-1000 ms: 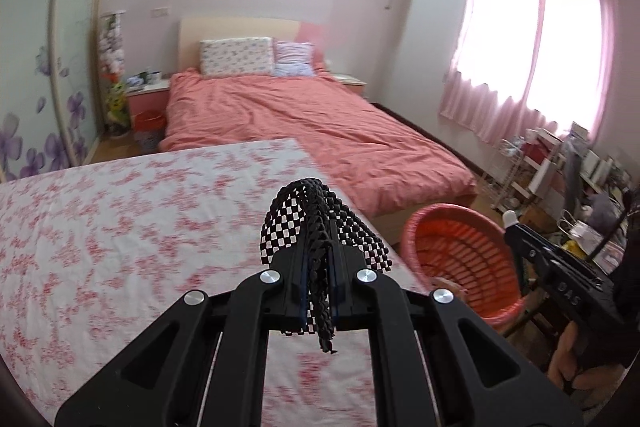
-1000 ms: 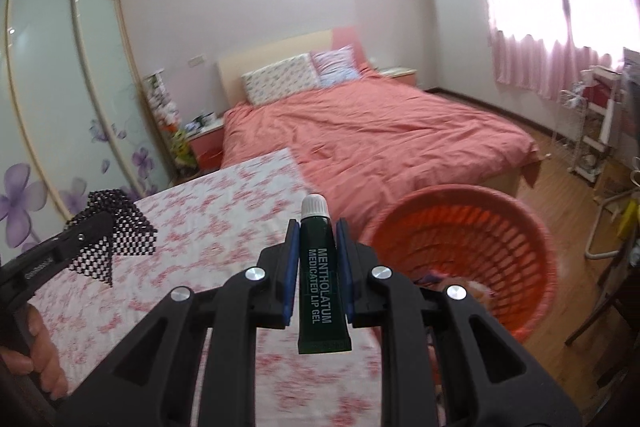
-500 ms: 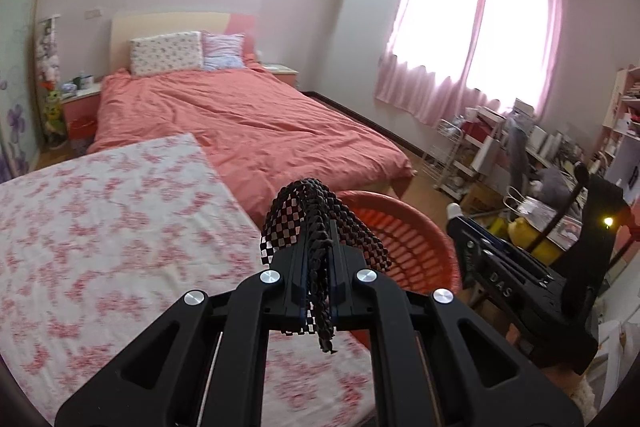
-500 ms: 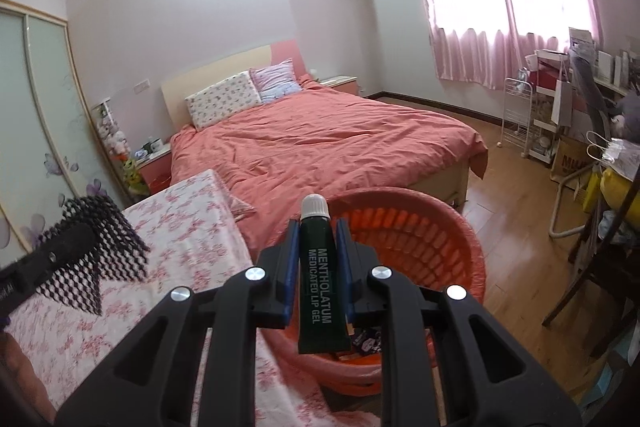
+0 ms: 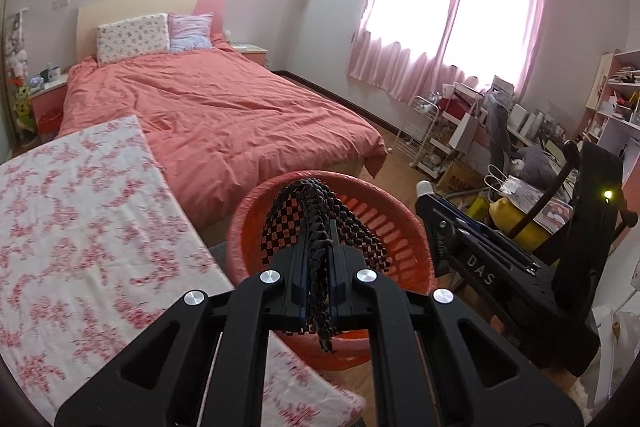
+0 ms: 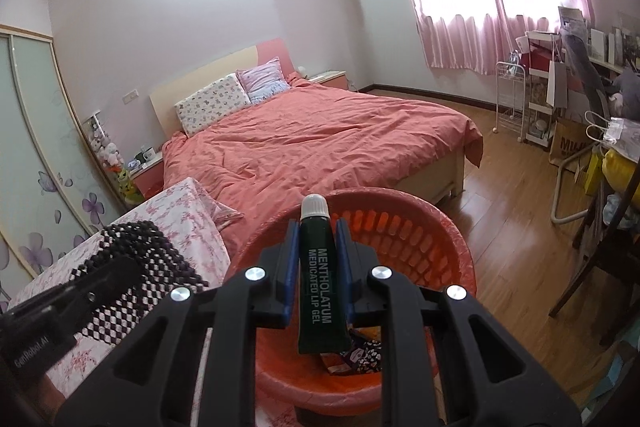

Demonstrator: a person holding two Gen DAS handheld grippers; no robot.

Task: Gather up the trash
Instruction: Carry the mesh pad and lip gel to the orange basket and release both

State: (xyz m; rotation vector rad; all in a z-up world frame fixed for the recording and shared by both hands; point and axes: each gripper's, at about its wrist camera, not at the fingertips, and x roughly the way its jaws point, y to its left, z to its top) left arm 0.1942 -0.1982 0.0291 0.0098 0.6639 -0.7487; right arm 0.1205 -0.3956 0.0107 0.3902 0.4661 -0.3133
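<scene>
Your right gripper (image 6: pixel 317 269) is clamped on a dark green squeeze tube with a white cap and "Mentholatum Medicated Lip Gel" lettering (image 6: pixel 317 291), its long axis running along the fingers with the cap toward 12 o'clock, and directly beyond it at 12 o'clock lies the mouth of the round orange slotted plastic basket (image 6: pixel 436 227). Your left gripper (image 5: pixel 316 275) is closed on a limp black-and-white checkered woven mesh piece (image 5: pixel 316 223), which fans out past the fingertips toward 12 o'clock and trails a strand back toward 6 o'clock; the same basket (image 5: pixel 404 239) sits straight ahead of it too, with the flower-printed white and pink tablecloth (image 5: pixel 80 227) at 9 o'clock. From the right view, the left gripper (image 6: pixel 80 291) and its mesh (image 6: pixel 132 255) stand at 9 o'clock over the cloth edge, so the right hand looks nearer to the basket's centre and better placed to drop first. Count two grippers, two held items, one basket, and a few crumpled wrappers (image 6: pixel 352 351) already in its bottom, too jumbled to number. Both drops appear yet to be made.
</scene>
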